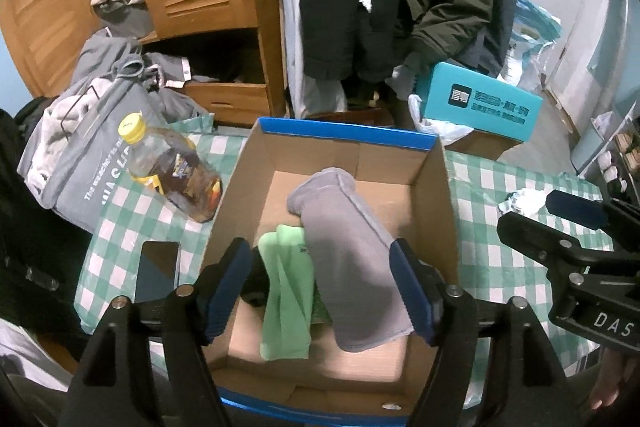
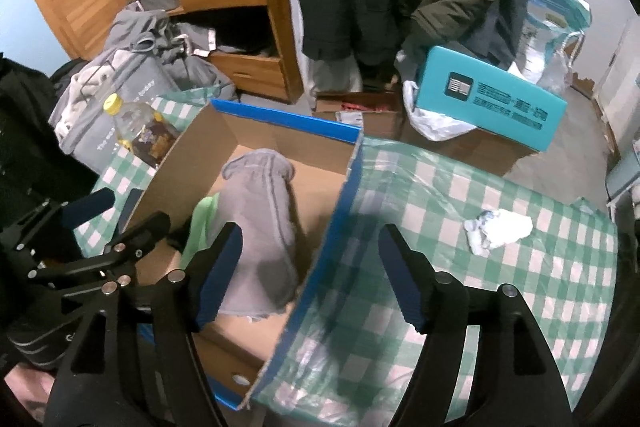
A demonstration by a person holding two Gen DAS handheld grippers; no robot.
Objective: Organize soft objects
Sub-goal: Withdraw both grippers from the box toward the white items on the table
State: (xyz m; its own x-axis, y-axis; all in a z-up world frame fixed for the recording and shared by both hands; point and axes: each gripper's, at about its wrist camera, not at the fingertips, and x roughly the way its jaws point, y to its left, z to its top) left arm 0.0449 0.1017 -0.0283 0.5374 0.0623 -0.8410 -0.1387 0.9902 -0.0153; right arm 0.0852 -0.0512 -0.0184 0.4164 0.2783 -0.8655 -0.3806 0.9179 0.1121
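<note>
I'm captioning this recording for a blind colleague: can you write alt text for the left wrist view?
An open left gripper hangs over a blue-rimmed cardboard box holding a grey fabric sock lying partly over a light green cloth. The box sits on a green-and-white checked tablecloth, with a yellow-capped bottle of brown liquid to its left.

"DAS" shows on the right tongs; grey bag reads "The weather is".
</note>
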